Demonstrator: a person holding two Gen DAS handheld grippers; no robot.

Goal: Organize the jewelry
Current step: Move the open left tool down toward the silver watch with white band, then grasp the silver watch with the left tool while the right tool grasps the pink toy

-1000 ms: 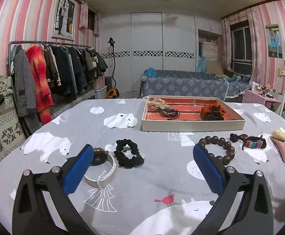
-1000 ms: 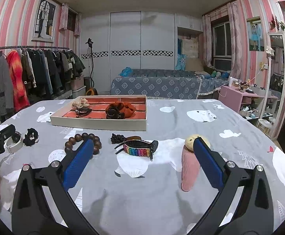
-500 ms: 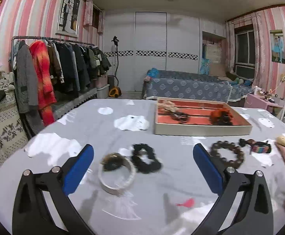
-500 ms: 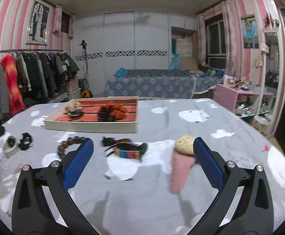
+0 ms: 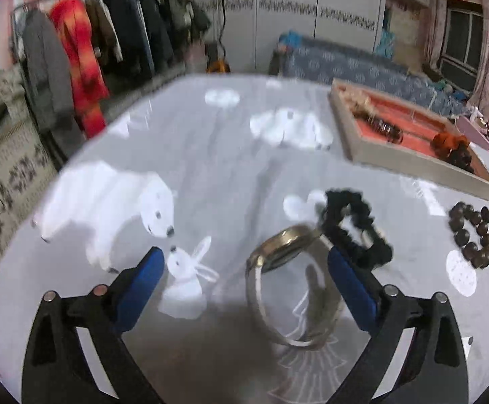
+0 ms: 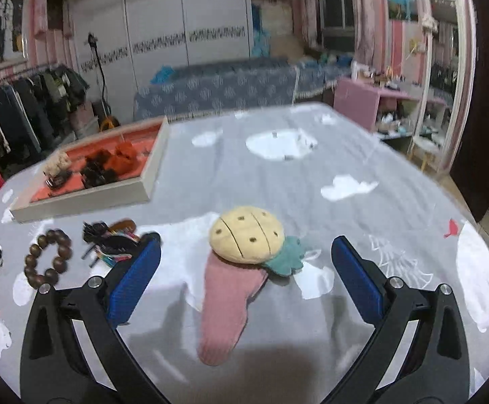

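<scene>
Silver and stiff, the watch (image 5: 288, 282) lies on the grey cloth (image 5: 210, 175) between my left claw's (image 5: 244, 269) blue pads, which are wide apart and hold nothing. Its band stands in a hard loop, so I think it is light but could slip; I would pinch the band's side, not the round face. The black scrunchie (image 5: 355, 225) touches it, soft and squishy. My right claw (image 6: 246, 262) is wide apart too, over a pink plush clip (image 6: 234, 282). The tray (image 5: 409, 161) sits well apart, further back.

Glossy beads (image 5: 475, 237) — wooden, seemingly
</scene>
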